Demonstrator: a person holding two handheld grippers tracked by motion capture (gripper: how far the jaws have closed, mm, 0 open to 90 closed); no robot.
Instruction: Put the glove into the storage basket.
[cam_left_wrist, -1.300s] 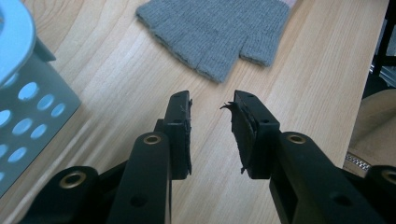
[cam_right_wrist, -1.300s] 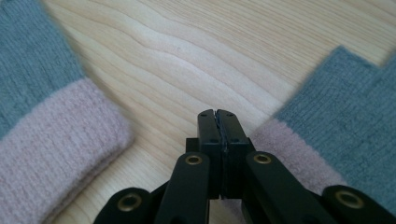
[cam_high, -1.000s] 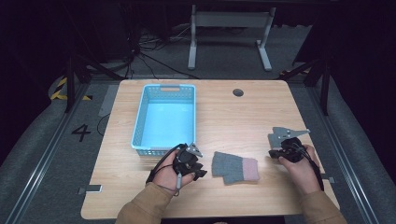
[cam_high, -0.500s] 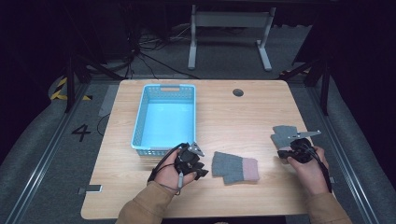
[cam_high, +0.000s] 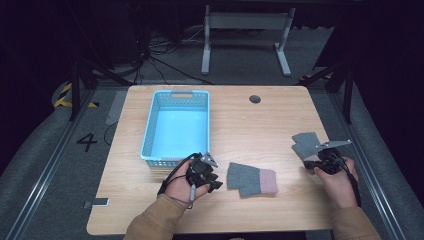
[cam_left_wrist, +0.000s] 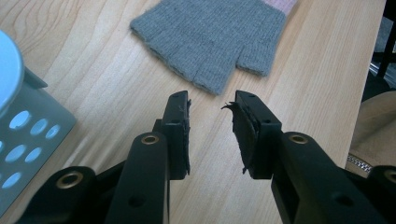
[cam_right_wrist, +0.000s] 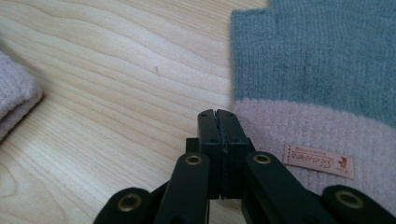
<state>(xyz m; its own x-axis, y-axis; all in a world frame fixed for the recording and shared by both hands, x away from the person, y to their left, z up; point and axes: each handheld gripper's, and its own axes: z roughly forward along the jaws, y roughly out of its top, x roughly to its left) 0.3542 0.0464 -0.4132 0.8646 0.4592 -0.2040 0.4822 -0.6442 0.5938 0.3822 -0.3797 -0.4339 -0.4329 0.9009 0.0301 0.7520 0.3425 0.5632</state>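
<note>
At the lower centre of the high view we saw the person's left hand (cam_high: 187, 182) wrapped around the left gripper (cam_left_wrist: 211, 106), its jaws standing apart with bare wood between them, aimed at a grey fingerless glove (cam_left_wrist: 212, 37) lying flat just beyond the tips. A blue basket (cam_high: 177, 127) sat just above that hand. At the right of the frame the right hand (cam_high: 340, 177) held the right gripper (cam_right_wrist: 217, 115) low over the table (cam_high: 250, 125), its jaws pressed together with nothing between them, right at the pink cuff of a second glove (cam_right_wrist: 317, 70).
</note>
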